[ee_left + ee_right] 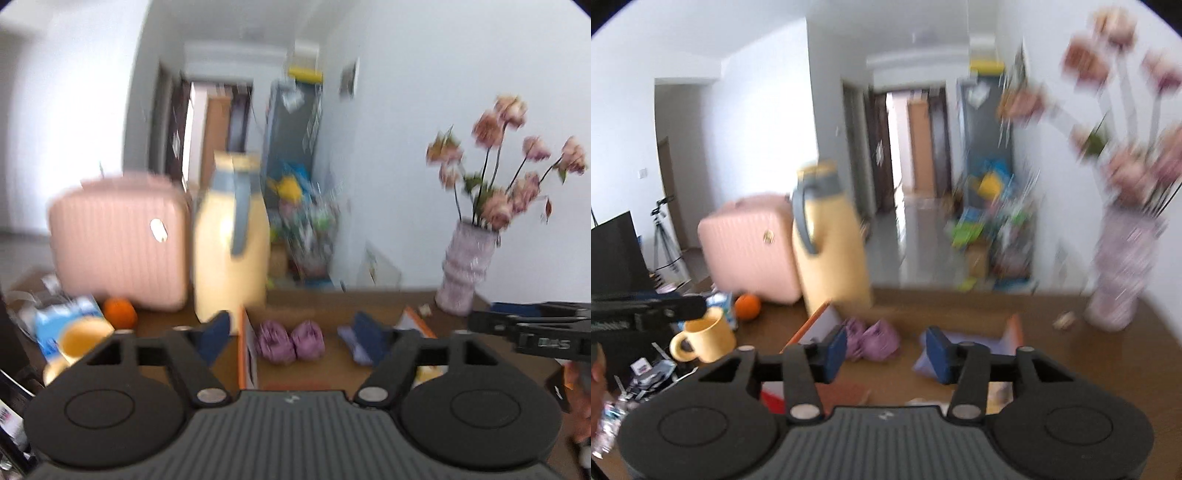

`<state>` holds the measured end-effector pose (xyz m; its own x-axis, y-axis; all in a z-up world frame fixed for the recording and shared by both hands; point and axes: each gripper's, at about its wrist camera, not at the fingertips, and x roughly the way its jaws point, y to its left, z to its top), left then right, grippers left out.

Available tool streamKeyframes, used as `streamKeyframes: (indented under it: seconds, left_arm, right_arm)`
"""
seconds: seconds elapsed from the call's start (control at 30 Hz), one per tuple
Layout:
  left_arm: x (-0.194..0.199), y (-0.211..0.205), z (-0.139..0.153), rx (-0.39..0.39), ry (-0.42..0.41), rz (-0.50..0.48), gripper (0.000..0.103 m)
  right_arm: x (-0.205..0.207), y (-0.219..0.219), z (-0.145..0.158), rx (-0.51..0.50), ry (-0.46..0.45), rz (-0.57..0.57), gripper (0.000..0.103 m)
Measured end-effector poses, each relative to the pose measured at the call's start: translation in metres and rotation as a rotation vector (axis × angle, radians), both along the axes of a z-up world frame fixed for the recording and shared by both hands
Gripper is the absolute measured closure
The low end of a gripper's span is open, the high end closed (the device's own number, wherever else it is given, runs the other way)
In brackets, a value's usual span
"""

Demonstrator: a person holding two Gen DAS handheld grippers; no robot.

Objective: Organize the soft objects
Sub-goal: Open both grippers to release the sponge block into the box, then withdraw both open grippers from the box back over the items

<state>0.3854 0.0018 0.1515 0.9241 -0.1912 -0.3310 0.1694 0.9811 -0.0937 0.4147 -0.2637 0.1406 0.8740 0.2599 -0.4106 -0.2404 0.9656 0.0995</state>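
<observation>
I see two purple soft bundles, a pink ribbed case, a pale yellow bottle with grey-blue strap, an orange fruit, a yellow mug, pink flowers, a brown table.

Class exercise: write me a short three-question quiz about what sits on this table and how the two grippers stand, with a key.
1. True or false: the left gripper holds a purple bundle.
2. What stands right beside the pink case? A) yellow jug B) vase C) mug
3. Fill in: the orange lies in front of the pink ____.

Key
1. False: the jaws stand open and empty, as do those of the right gripper.
2. A
3. case
</observation>
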Motion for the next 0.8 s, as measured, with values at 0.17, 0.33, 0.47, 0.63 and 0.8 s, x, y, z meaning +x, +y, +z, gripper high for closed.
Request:
streamKeyframes:
  seconds: [0.17, 0.33, 0.47, 0.63, 0.8]
  left_arm:
    - [-0.048, -0.01, 0.006, 0.033, -0.151, 0.023, 0.012]
    - [-0.075, -0.017, 0.013, 0.024, -0.183, -0.001, 0.011]
    - [-0.085, -0.017, 0.011, 0.018, -0.189, -0.009, 0.009]
    - [-0.105, -0.012, -0.016, 0.035, -0.165, 0.044, 0.008]
    - [-0.155, 0.003, -0.065, 0.03, -0.157, 0.088, 0.008]
  right_arm:
    - [-0.069, -0.017, 0.013, -0.061, -0.262, -0.092, 0.017]
    - [-0.093, -0.019, 0.019, -0.055, -0.287, -0.091, 0.019]
    - [-0.1, -0.014, 0.02, -0.051, -0.293, -0.092, 0.019]
    - [-0.12, -0.01, 0.0, -0.041, -0.286, -0.099, 0.019]
    - [-0.167, -0.011, -0.045, -0.007, -0.256, -0.117, 0.019]
